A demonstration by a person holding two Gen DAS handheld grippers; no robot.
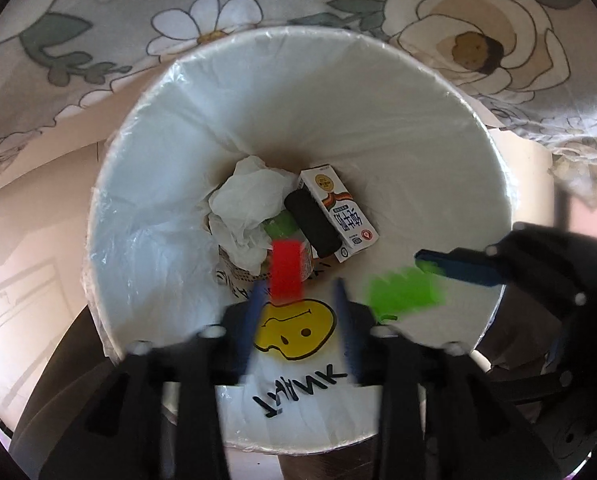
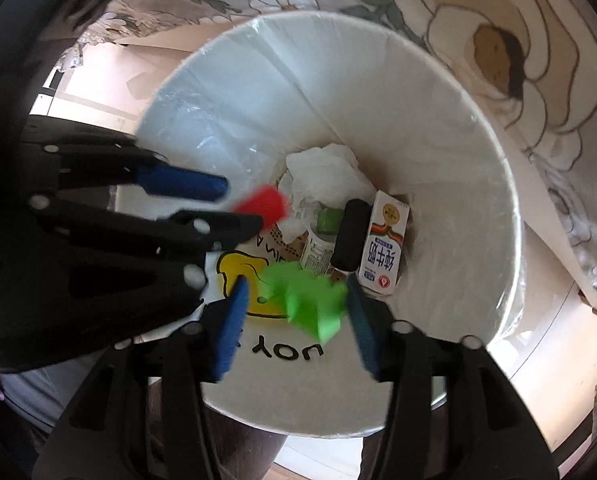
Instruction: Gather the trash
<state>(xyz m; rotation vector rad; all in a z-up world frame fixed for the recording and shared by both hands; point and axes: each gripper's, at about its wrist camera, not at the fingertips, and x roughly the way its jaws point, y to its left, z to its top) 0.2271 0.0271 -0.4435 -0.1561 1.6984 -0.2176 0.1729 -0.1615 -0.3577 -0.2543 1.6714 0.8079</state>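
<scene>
A white bin (image 1: 338, 96) (image 2: 378, 80) with a clear liner lies right below both grippers. At its bottom are a crumpled white tissue (image 1: 250, 200) (image 2: 326, 176), a milk carton (image 1: 338, 212) (image 2: 384, 248) and a black cylinder (image 1: 312, 224) (image 2: 348, 236). My left gripper (image 1: 298, 304) (image 2: 238, 204) is open over the bin. A blurred red piece (image 1: 286, 276) (image 2: 264, 206) is just past its tips, touching neither pad. My right gripper (image 2: 296, 316) is open too. A blurred green scrap (image 2: 306, 300) (image 1: 406, 294) hangs loose between its blue fingers (image 1: 458, 266).
A white bag with a yellow smiley face (image 1: 298, 332) (image 2: 238, 276) and black lettering drapes over the bin's near side. A flower-print cloth (image 1: 478, 40) (image 2: 498, 40) lies behind the bin. Pale floor (image 1: 26, 240) shows to the left.
</scene>
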